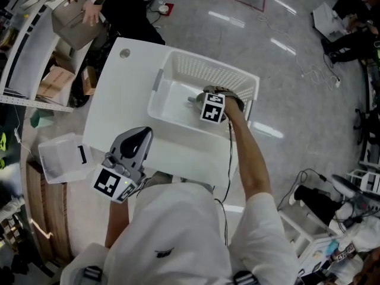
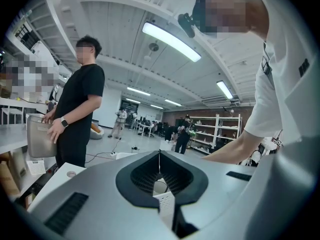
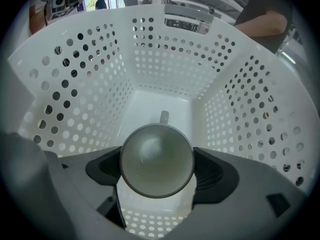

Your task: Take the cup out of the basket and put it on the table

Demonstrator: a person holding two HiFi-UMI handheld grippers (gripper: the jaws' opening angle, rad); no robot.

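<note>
The right tongs (image 3: 156,171) clamp the upright cup (image 3: 156,158) down in the basket (image 3: 75,84) while the left tongs (image 2: 160,153) rest shut, so lift straight up past the wall before crossing to the desk (image 1: 116,91).

Right gripper (image 3: 157,170) on cup (image 3: 156,156), down in white basket (image 3: 85,84).
2 jaws press opposite sides of the upright cup, mouth toward camera; handle (image 3: 163,117) points at the far perforated wall.

- Basket (image 3: 165,69): white, perforated walls, open top, standing on the white desk (image 1: 110,108).
- Cup (image 3: 156,160): pale grey-green, upright, mouth up, handle pointing away; inside the basket, clasped by the right hand-held gripper (image 3: 156,171).
</note>
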